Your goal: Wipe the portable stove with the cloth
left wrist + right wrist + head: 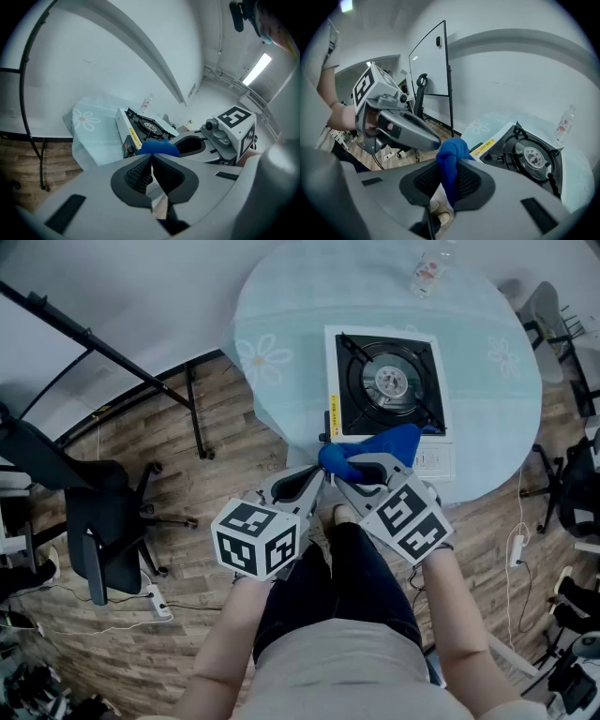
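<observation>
Your right claw [451, 163] is clamped on the blue cloth [452, 151]. A twisted strand of it runs down between the two pads, and the rest bunches up in a knot just past the tips. Your left claw [151, 158] has its jaws closed together with nothing between them. Its tips sit right next to that same bunch of cloth, though you cannot tell whether they touch it.

From above, your two claws meet nose to nose in front of your knees, the left claw [315, 482] angled in towards the right claw [360, 469]. The cloth [382, 444] rises from the right claw and overlaps the near edge of the stove [389, 381]. Whether it rests on the stove is not clear.

The stove stands on the near side of a round table [281, 334] covered in pale blue with daisies. A small clear bottle [429, 271] lies near the far edge, well apart from the stove. A black chair [98, 521] stands on the wooden floor [234, 451] to your left.
</observation>
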The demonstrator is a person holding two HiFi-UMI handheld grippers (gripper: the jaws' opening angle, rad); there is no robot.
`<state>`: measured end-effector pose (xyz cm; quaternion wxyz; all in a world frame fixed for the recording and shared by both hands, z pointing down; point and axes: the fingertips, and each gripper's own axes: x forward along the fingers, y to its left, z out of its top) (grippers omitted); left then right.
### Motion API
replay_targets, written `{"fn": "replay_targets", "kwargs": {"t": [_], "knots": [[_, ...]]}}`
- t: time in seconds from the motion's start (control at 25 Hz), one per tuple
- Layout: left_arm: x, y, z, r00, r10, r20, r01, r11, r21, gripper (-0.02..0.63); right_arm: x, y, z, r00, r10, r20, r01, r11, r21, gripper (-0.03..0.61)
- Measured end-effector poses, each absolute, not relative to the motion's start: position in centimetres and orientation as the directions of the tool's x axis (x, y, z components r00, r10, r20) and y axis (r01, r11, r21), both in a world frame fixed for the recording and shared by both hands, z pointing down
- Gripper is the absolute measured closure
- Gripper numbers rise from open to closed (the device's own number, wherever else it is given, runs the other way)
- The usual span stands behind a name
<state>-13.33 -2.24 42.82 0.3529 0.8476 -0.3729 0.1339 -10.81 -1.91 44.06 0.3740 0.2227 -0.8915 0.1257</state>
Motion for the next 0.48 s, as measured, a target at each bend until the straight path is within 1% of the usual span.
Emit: {"fn": "replay_targets", "kwargs": {"t": [0.16,0.32,0.48], "knots": [[-13.1,-2.4,41.8,0.701,-0.542,0.463,-0.712,-0.493,0.500,0.586,-10.6,-2.1,42.6,-0.679,-0.291,0.674,-0.478,0.872,-0.105,0.497],[-12.5,-2.7,39.9,0.716,-0.568,0.406,-0.695,-0.523,0.493,0.586,-9.7,-2.4,40.3,-0.715,-0.319,0.622,-0.492,0.862,-0.123,0.497],[-11.6,-3.0,38.3,0.707,-0.593,0.385,-0.703,-0.531,0.473,0.586,-8.5,-2.4,38.0,-0.731,-0.347,0.587,-0.501,0.857,-0.117,0.497]]}}
